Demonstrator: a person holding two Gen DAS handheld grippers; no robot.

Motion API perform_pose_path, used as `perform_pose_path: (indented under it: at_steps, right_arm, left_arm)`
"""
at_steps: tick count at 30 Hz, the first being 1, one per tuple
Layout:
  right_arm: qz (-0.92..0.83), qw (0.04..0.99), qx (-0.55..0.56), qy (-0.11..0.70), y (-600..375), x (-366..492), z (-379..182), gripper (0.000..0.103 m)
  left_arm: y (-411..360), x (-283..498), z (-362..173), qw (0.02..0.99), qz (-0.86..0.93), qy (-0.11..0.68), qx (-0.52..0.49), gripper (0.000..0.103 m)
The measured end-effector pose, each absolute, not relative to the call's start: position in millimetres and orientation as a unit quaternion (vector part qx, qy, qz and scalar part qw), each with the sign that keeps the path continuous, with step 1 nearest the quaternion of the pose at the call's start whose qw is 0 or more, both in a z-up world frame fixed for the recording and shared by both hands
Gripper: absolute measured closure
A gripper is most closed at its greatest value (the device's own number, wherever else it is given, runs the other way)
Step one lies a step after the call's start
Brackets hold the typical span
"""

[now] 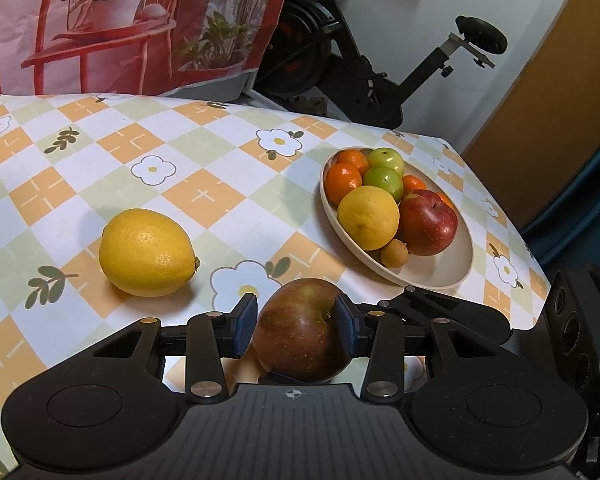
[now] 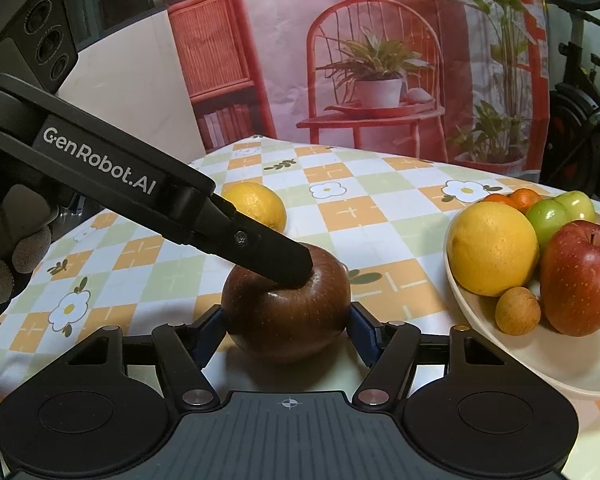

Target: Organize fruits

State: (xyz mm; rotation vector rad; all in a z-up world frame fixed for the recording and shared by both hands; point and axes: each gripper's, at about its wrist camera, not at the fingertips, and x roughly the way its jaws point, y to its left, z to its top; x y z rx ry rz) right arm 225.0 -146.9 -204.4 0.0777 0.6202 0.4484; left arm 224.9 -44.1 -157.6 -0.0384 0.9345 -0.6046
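A dark red-brown apple [image 1: 300,330] sits between the blue pads of my left gripper [image 1: 296,322], which is shut on it; one finger [image 2: 276,258] presses its top in the right wrist view. My right gripper [image 2: 286,330] also has its pads against the same apple's [image 2: 286,312] two sides, low over the tablecloth. A loose lemon [image 1: 146,252] lies on the table to the left; it also shows behind the apple [image 2: 256,204]. A cream bowl [image 1: 440,272] holds a lemon, a red apple [image 1: 428,222], green fruits, tangerines and a small brown fruit.
The checked flower tablecloth [image 1: 204,196] covers the table; its far edge [image 1: 340,120] and right edge are near the bowl [image 2: 560,368]. A printed backdrop [image 2: 380,60] hangs behind. An exercise bike [image 1: 360,60] stands beyond the table.
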Motion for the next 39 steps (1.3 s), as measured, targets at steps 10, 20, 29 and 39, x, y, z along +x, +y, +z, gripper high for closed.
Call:
perform_pose_path:
  at_steps: [10, 20, 29, 39]
  right_arm:
    - [0.215, 0.929, 0.052, 0.297, -163.1, 215.1, -199.2, 0.042]
    - [0.173, 0.939, 0.051, 0.293, -235.3, 175.7, -186.8, 0.042]
    - [0.123, 0.952, 0.058, 0.275, -307.0, 166.1, -172.1, 0.042]
    - [0.102, 0.955, 0.05, 0.276, -348.0, 197.0, -177.6, 0.042]
  left_arm:
    - [-61.8, 220.9, -151.1, 0.841, -0.305, 0.446, -0.021, 0.058]
    - [-138.8, 203.2, -145.4, 0.824, -0.356, 0.441, 0.002, 0.059]
    - [-213.2, 207.9, -132.0, 0.819, -0.388, 0.422, 0.026, 0.059]
    - [-257.6, 234.1, -131.2, 0.824, -0.376, 0.42, 0.063, 0.059]
